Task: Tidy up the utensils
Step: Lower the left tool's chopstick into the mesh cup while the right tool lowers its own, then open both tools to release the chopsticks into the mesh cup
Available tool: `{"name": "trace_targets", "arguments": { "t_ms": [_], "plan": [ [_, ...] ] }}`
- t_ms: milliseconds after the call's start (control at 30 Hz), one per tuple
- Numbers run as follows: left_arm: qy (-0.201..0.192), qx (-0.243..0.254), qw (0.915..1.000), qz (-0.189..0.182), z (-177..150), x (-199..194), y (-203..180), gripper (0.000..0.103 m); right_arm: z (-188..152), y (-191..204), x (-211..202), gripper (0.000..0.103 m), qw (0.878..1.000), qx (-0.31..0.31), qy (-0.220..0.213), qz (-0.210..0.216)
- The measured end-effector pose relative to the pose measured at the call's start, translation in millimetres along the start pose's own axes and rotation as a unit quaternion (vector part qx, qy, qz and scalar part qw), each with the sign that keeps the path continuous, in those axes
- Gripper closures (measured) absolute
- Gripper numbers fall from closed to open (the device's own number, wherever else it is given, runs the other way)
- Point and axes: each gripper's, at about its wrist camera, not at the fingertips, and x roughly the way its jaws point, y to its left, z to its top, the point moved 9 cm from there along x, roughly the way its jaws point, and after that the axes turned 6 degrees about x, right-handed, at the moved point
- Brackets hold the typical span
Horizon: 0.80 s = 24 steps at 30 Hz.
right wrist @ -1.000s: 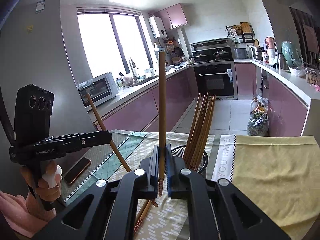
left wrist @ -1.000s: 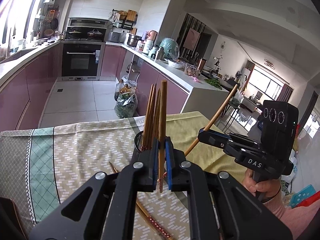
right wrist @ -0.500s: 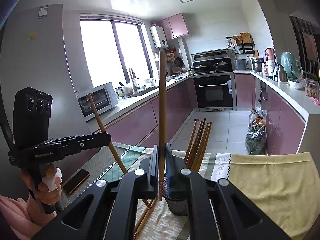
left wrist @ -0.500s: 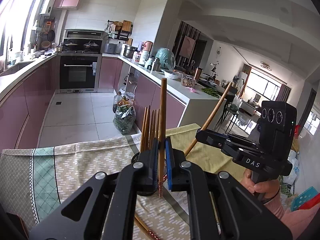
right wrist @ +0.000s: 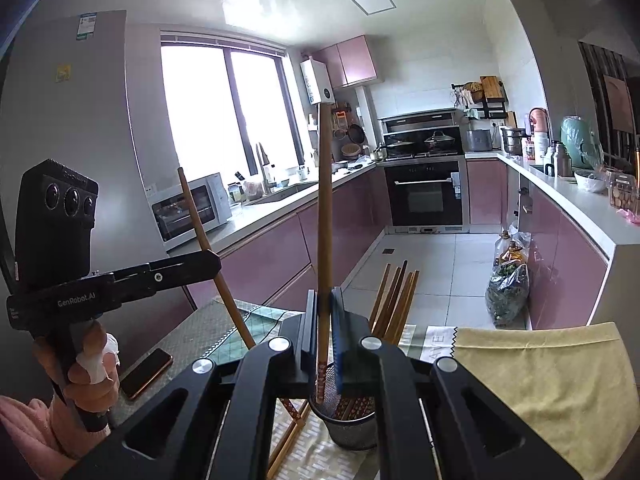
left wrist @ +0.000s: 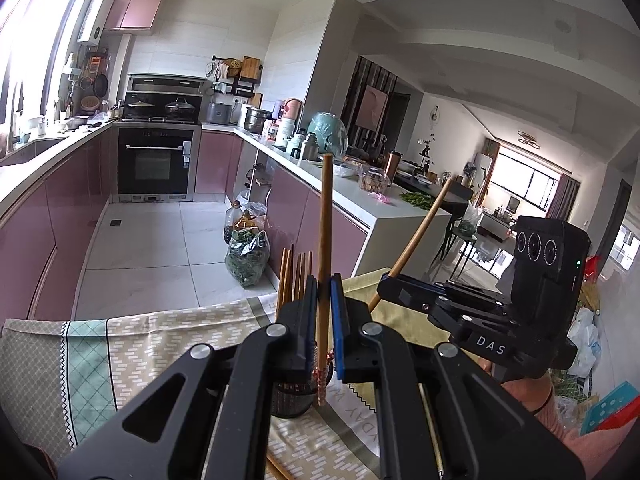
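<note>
Each claw is clamped on 1 upright chopstick: the left claw (left wrist: pixel 323 316) on one chopstick (left wrist: pixel 325 236), the right claw (right wrist: pixel 322 320) on another (right wrist: pixel 324 216), both above the mesh holder (right wrist: pixel 348 424) of chopsticks on the cloth-covered worktop (right wrist: pixel 552 376).

The table (right wrist: pixel 192 332) wears a patterned cloth (left wrist: pixel 160 344) with a yellow towel (right wrist: pixel 560 372) over one end. A mesh holder (right wrist: pixel 352 428), loose chopsticks (right wrist: pixel 288 436) and a phone (right wrist: pixel 146 372) sit on it.

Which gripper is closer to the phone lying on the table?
Left. The left gripper and the hand holding it sit right beside the phone. The right gripper is farther away, over the mesh cup of chopsticks.
</note>
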Motion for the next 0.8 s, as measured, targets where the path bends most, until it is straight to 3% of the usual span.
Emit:
{"name": "trace_targets", "arguments": {
  "t_ms": [267,800],
  "plan": [
    [0.003,-0.003,0.9998,0.017,2,11,2,0.096,1,-1,12,0.097,1.000,-0.010,0.003,-0.018],
    [0.047,0.002,0.9982,0.037,-13,47,6,0.096,-12,-6,37,0.098,0.999,-0.007,0.037,-0.031]
  ]
}}
